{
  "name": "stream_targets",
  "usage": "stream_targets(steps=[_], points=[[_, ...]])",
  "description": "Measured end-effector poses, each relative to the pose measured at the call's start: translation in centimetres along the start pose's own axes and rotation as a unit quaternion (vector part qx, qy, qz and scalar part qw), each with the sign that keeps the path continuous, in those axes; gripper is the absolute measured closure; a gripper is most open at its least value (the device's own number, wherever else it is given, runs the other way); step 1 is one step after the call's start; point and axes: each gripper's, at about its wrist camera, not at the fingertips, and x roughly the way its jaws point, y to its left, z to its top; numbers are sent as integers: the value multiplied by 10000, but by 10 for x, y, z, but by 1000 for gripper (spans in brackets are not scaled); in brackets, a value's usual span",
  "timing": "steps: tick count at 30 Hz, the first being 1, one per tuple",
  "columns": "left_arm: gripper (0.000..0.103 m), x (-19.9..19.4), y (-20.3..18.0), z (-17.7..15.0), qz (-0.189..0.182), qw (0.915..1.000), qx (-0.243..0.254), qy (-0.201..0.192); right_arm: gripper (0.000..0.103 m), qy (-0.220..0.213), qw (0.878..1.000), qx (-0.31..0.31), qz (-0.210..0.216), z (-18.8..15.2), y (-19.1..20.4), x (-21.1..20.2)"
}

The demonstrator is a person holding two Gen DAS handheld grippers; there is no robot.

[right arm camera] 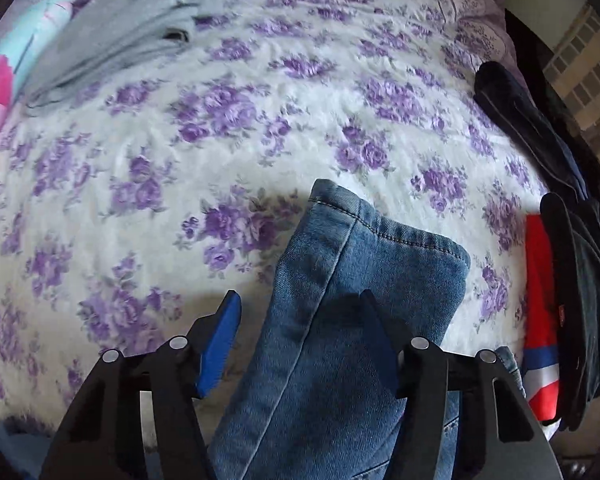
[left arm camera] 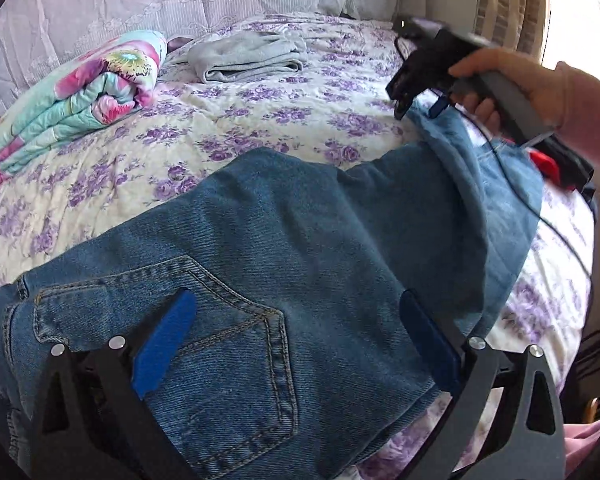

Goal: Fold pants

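Blue jeans [left arm camera: 284, 248] lie on the flowered bed, seat and back pocket [left arm camera: 204, 320] near me, legs running to the right. My left gripper [left arm camera: 296, 320] is open just above the seat, its blue pads either side of the pocket. My right gripper [left arm camera: 420, 100] is over the leg end in the left wrist view. In the right wrist view it [right arm camera: 300, 336] is open over the hem end of the jeans leg [right arm camera: 356, 288], with the cloth lying between the spread fingers.
A rolled flowered quilt [left arm camera: 80, 96] and folded grey clothes [left arm camera: 248, 56] lie at the far side of the bed [left arm camera: 228, 120]. Dark and red clothes [right arm camera: 560, 280] are piled at the right edge. A cable [left arm camera: 556, 232] trails from the right gripper.
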Motion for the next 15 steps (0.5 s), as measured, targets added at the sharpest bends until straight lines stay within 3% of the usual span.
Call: stream_targets(steps=[2, 4, 6, 11, 15], points=[[4, -1, 3, 1, -94, 9999, -62, -34, 48, 16, 10000, 15, -29, 0, -2, 1], [4, 0, 2, 1, -87, 10000, -31, -33, 74, -9, 10000, 31, -24, -2, -7, -2], [4, 0, 1, 1, -88, 10000, -21, -34, 86, -5, 9997, 157, 178, -5, -17, -7], [4, -1, 1, 0, -111, 9999, -40, -45, 89, -594, 9943, 451, 763, -22, -62, -59], [4, 0, 1, 0, -122, 9999, -49, -48, 89, -1324, 9715, 830, 1785, -52, -116, -121]])
